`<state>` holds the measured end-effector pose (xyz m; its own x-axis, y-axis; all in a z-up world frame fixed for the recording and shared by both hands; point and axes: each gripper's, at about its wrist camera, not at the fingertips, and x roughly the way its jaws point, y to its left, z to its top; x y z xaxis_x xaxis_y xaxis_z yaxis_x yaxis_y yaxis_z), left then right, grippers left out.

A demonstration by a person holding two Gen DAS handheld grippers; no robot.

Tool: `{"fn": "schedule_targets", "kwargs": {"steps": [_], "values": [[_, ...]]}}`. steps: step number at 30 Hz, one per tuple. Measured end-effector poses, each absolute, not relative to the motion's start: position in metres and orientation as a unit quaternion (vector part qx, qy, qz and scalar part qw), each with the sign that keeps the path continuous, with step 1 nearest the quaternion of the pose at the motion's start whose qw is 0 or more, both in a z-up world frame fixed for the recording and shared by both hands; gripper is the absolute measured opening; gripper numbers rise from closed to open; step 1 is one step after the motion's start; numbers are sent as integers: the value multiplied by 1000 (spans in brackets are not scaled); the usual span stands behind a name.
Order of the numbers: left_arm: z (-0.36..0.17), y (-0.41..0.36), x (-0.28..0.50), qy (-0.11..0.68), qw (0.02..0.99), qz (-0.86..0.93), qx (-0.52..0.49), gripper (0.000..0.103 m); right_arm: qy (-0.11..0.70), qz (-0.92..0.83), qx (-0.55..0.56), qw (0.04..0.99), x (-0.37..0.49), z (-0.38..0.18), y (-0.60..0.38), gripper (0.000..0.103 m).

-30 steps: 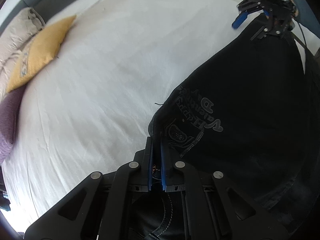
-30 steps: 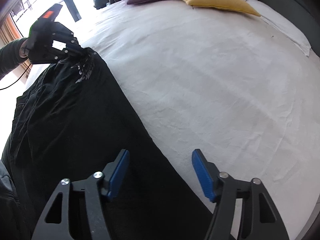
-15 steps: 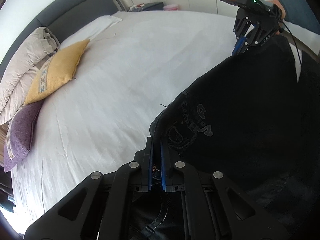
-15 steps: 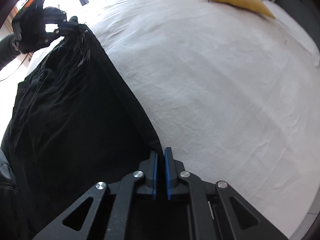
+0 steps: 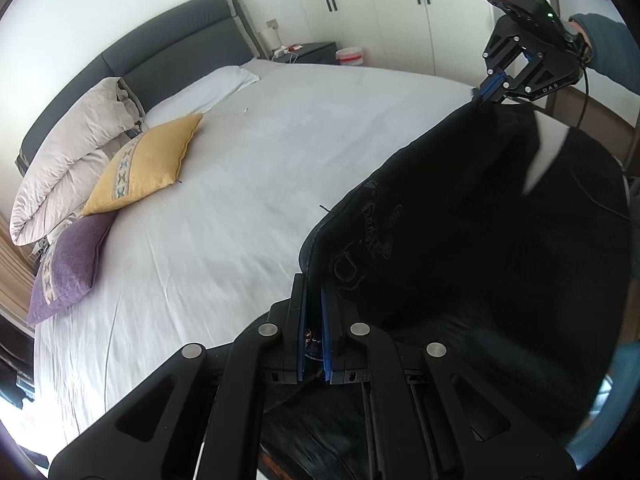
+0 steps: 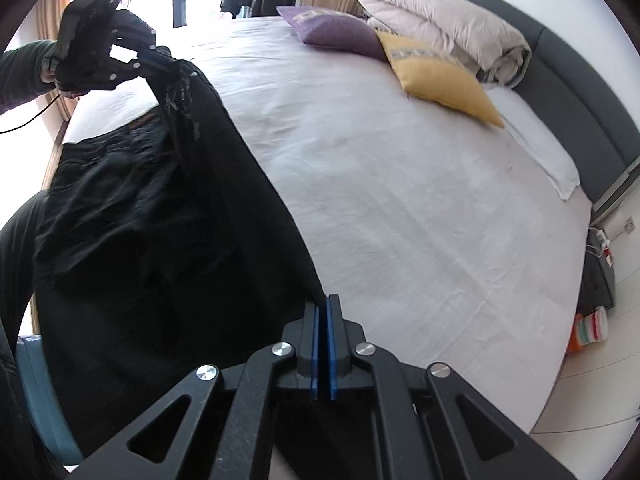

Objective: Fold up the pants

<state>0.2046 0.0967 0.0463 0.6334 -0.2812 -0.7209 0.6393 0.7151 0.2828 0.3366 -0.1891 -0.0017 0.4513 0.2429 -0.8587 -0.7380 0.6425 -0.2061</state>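
Pants (image 5: 480, 248): black, held up in the air at the near edge of the bed (image 5: 280, 168), stretched between both tongs; in the left wrist view they fill the 3 to 5 o'clock part of the picture, in the right wrist view the 7 to 10 o'clock part.
Left tongs (image 5: 313, 312): fingers pressed together on a corner of the pants' top edge, beside a faint printed or stitched design.
Right tongs (image 6: 322, 320): fingers pressed together on the other end of the same edge; seen from the left wrist at 1 o'clock, the cloth bunched where they pinch it.
Feel of the cloth: looks soft and limp, sagging into loose folds between the two grips; seems fairly heavy for its thickness, so it should drape straight down and not hold a crease by itself.
Grip risk: thin edge in narrow fingers could slide out if tugged hard; not fragile.
Where to hold: probably the two outer corners of the top edge, as now, kept taut so the legs hang even before lowering onto the sheet.
Landing spot: open white sheet toward 10 o'clock in the left wrist view, well apart from the yellow cushion (image 5: 148, 164) and purple cushion (image 5: 68, 264).
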Motion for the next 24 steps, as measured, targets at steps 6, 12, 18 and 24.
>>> {"fn": "schedule_targets", "kwargs": {"steps": [6, 12, 18, 24], "values": [[44, 102, 98, 332, 864, -273, 263, 5, 414, 299, -310, 802, 256, -1, -166, 4], [8, 103, 5, 345, 860, -268, 264, 4, 430, 287, -279, 809, 186, -26, -154, 4], [-36, 112, -50, 367, 866, -248, 231, 4, 454, 275, -281, 800, 139, -62, -134, 4], [-61, 114, -79, 371, 876, -227, 209, 4, 465, 263, -281, 797, 118, -78, -123, 4]]}}
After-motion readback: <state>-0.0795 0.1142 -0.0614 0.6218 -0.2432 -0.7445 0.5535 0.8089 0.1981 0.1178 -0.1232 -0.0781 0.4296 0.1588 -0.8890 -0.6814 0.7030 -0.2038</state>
